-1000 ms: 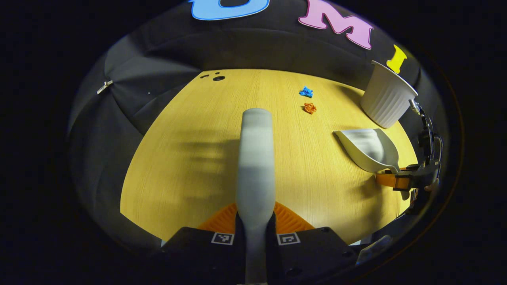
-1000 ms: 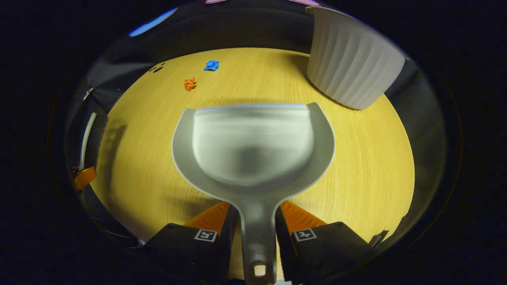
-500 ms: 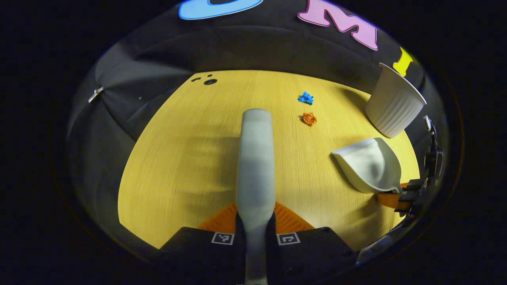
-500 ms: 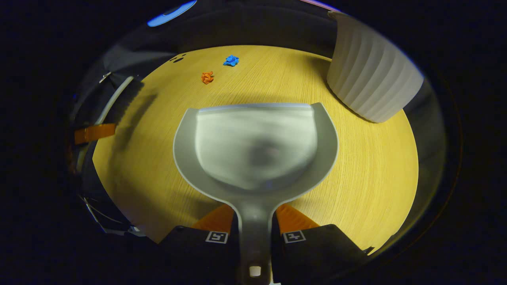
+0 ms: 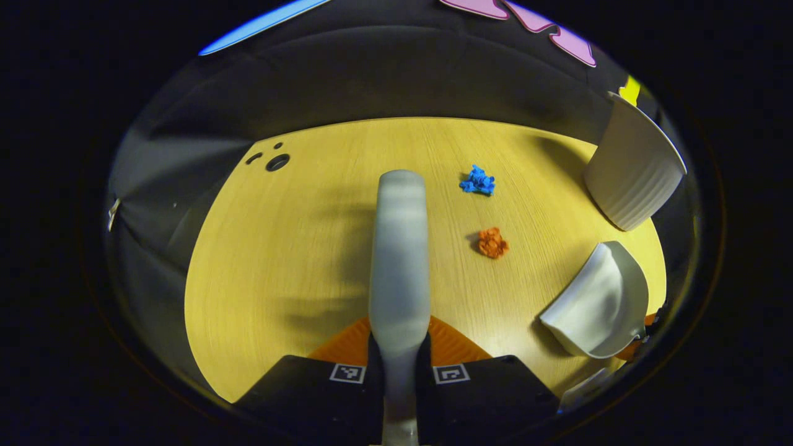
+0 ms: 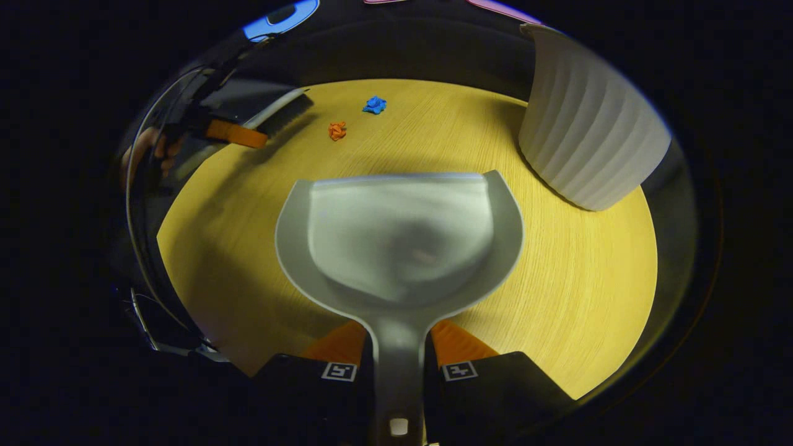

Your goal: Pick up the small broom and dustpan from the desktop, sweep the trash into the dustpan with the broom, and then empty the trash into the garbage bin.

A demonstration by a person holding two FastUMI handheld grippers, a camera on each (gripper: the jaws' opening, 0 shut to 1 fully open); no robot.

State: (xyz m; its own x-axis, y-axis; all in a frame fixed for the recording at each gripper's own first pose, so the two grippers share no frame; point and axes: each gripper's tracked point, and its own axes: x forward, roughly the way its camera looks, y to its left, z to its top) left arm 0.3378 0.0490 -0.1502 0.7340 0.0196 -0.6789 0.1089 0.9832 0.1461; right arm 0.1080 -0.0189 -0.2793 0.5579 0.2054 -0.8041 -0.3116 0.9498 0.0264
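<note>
Desktop [image 5: 297,260]: yellow wood-grain, with dark holes [image 5: 277,162] at its far left in the left gripper view.

Garbage bin [image 6: 588,124]: white, ribbed, far right on the desktop.

Dustpan [image 6: 396,241]: handle clamped between both fingers of the right gripper [image 6: 396,353], mouth pointing far; the right gripper view looks into its bowl, the left gripper view sees it side-on [image 5: 598,303].

Small broom [image 5: 399,254]: pinched in the left gripper [image 5: 399,347], long axis running far (bristles seen at far left in the right gripper view).

Orange scrap [image 5: 493,242] and blue scrap [image 5: 477,181]: apart, between broom and bin.
</note>
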